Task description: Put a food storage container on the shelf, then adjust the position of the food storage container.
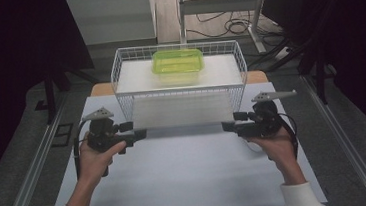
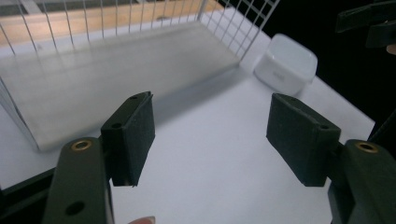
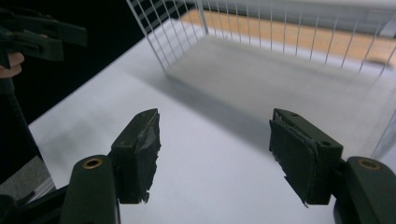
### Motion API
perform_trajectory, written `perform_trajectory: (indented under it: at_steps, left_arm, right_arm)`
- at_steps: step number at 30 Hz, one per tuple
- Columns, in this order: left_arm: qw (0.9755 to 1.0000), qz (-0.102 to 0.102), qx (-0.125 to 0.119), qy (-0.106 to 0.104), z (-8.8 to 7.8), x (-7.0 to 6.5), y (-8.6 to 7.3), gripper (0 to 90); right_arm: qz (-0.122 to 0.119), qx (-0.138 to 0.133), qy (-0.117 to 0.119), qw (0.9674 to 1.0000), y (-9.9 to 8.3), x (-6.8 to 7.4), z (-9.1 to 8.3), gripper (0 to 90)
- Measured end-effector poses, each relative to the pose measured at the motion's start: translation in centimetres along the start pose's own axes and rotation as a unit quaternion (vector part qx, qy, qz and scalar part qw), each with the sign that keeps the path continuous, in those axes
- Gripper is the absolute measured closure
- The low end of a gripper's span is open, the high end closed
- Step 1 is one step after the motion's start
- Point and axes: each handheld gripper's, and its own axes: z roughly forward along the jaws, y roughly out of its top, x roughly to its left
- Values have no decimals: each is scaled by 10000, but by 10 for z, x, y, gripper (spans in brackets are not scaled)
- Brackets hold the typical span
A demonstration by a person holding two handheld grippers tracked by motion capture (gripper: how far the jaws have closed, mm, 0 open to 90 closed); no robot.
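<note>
Near the middle of the surface point(image 1: 187, 173) I hold both tongs above the bare white top, facing each other across the gap just in front of the wire rack point(image 1: 180, 90). My left tongs point(image 1: 141, 134) sit toward the left edge with the jaws spread and nothing between them; in the left gripper view they point(image 2: 210, 135) frame only white top. My right tongs point(image 1: 227, 126) sit toward the right edge, likewise released and gripping nothing, seen again in the right gripper view point(image 3: 215, 154). The rack stands at the far edge, spanning most of its width. On the rack's upper shelf, toward the far side and about centred, rests a green tub point(image 1: 177, 64), well apart from both tongs. In the left gripper view a white tub point(image 2: 286, 63) stands on the surface just beside the rack's corner.
</note>
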Motion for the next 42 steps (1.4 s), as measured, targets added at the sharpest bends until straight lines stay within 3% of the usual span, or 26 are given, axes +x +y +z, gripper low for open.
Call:
perform_trajectory:
  at_steps: [5, 7, 8, 10, 26, 35, 39, 42]
  left_arm:
    - [9999, -21, 138, -51, 6, 0, -23, 319]
    - [9997, -161, 110, -162, 9, 2, -30, 320]
    - [9993, -198, 209, -226, 14, 2, -32, 321]
    - [9994, -102, 308, -83, 19, 0, -35, 317]
    - [9992, -142, 358, 127, 19, 8, -44, 294]
    - [9986, -159, 503, 109, 23, 11, -48, 286]
    - [9982, -153, 576, 77, 24, 12, -49, 281]
    - [9983, -152, 563, 34, 23, 12, -48, 278]
  right_arm:
    - [136, 316, 30, 9994, -26, -10, 6, 339]
    - [177, 351, -14, 9992, -30, -13, 7, 338]
    - [212, 348, 6, 9992, -32, -14, 8, 338]
    - [247, 416, -21, 9988, -36, -17, 11, 338]
    - [289, 568, -262, 9976, -42, -30, 15, 345]
    - [398, 632, -609, 9953, -41, -44, 8, 369]
    - [547, 557, -821, 9936, -37, -59, 1, 427]
    - [629, 589, -1087, 9903, -31, -72, -6, 502]
